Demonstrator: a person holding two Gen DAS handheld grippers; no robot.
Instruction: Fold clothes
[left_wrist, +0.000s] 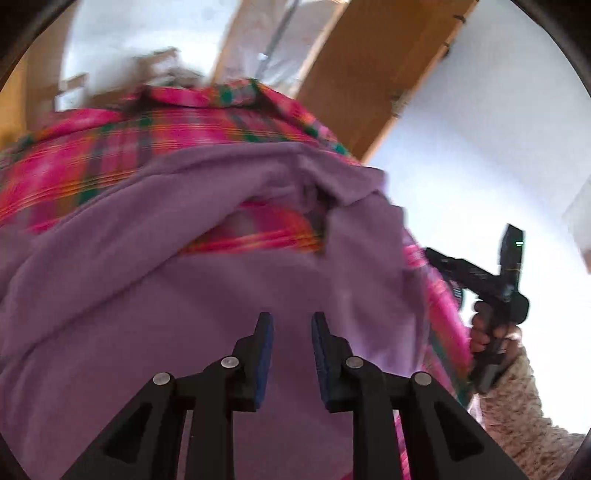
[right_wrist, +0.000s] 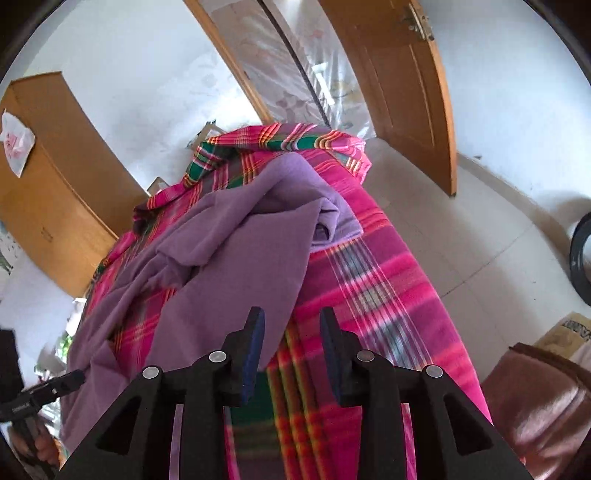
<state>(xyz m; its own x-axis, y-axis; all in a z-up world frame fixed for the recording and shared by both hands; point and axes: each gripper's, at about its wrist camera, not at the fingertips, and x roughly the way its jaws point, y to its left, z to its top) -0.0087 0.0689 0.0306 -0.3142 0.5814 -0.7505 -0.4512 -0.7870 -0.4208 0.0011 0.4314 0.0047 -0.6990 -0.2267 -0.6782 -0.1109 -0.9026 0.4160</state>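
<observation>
A crumpled purple garment (left_wrist: 207, 280) (right_wrist: 229, 251) lies on a pink plaid sheet (left_wrist: 92, 147) (right_wrist: 388, 280) that covers the surface. My left gripper (left_wrist: 292, 325) hovers just over the garment's near part, its jaws open with nothing between them. My right gripper (right_wrist: 292, 325) is open too, above the sheet at the garment's right edge. In the left wrist view the right gripper's black body (left_wrist: 491, 284) shows past the sheet's right side, held by a hand (left_wrist: 484, 336) in a fluffy sleeve. The left gripper's tip (right_wrist: 62, 382) appears at the lower left of the right wrist view.
A wooden door (right_wrist: 406, 85) stands open at the back right beside a plastic-covered panel (right_wrist: 295, 66). A wooden cabinet (right_wrist: 55, 173) is on the left. Pale tiled floor (right_wrist: 480, 229) runs along the right, with a brown leather seat (right_wrist: 543, 413) at the lower right.
</observation>
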